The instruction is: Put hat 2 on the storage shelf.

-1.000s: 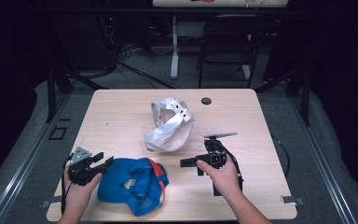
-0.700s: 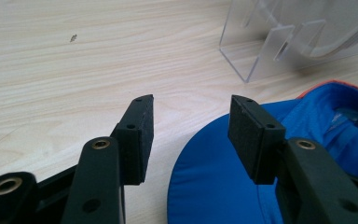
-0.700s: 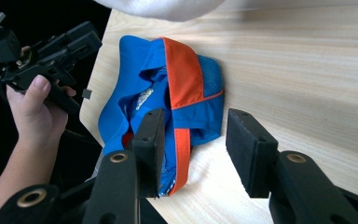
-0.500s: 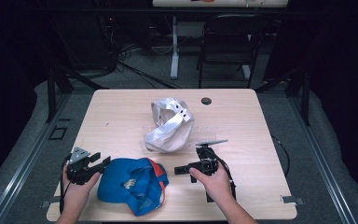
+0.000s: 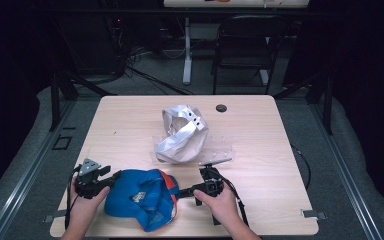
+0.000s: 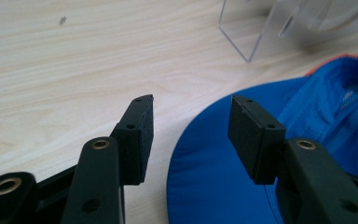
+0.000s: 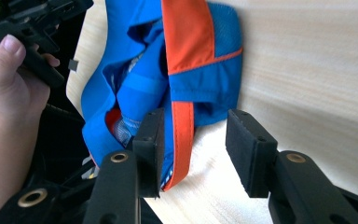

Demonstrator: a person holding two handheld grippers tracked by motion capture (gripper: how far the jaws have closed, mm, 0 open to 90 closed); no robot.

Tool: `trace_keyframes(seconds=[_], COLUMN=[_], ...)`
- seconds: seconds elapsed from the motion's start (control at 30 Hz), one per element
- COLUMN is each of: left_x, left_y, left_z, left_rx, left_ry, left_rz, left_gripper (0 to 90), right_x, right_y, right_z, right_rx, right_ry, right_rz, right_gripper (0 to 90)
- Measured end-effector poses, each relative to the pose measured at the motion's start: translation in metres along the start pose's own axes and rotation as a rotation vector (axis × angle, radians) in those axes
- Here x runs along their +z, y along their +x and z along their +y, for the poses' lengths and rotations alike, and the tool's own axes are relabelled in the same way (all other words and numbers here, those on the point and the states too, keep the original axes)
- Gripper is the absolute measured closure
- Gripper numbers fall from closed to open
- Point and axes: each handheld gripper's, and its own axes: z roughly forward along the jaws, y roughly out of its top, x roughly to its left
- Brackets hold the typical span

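A blue cap [image 5: 140, 197] with orange trim lies crown-down near the table's front edge. My left gripper [image 5: 114, 177] is at the cap's left side, and its jaws stand open [image 6: 191, 105] with the edge of the blue brim [image 6: 214, 177] between and below them. My right gripper [image 5: 181, 192] reaches in from the cap's right side. It is open [image 7: 193, 121], and the cap's orange band [image 7: 182, 135] runs between its pads without being pinched. The blue cap's inside [image 7: 140, 84] faces that camera.
A silver-white cap [image 5: 182, 132] rests on a clear plastic stand [image 6: 251, 32] at the middle of the wooden table [image 5: 280, 165]. A small black disc [image 5: 221, 108] lies near the far edge. A chair [image 5: 245, 45] stands beyond the table.
My right gripper has come down and to the left, from beside the silver cap to the blue cap's right edge. The left gripper has stayed put.
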Motion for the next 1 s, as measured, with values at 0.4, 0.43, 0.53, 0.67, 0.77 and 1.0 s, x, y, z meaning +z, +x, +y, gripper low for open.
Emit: trace_keyframes(seconds=[0.4, 0.43, 0.53, 0.67, 0.77, 1.0], left_x=[0.019, 0.021, 0.022, 0.024, 0.025, 0.029], left_y=[-0.004, -0.005, -0.007, -0.012, -0.016, -0.027], left_z=[-0.009, -0.009, -0.009, -0.009, -0.008, -0.007], left_rx=[0.036, 0.041, 0.050, 0.057, 0.058, 0.059], left_ry=[0.136, 0.145, 0.154, 0.164, 0.170, 0.174], left_rz=[-0.019, -0.023, -0.027, -0.028, -0.030, -0.031], left_gripper=[48.2, 48.2, 48.0, 50.0, 50.0, 50.0], right_x=[0.014, 0.015, 0.018, 0.020, 0.020, 0.019], right_y=[-0.006, -0.006, -0.006, -0.004, -0.004, -0.008], right_z=[-0.010, -0.011, -0.012, -0.014, -0.016, -0.021], right_rx=[0.012, 0.012, 0.012, 0.006, 0.003, 0.016], right_ry=[0.036, 0.034, 0.032, 0.038, 0.045, 0.048], right_rz=[0.017, 0.018, 0.021, 0.029, 0.030, 0.050], right_gripper=[58.3, 58.3, 58.3, 58.3, 58.2, 58.1])
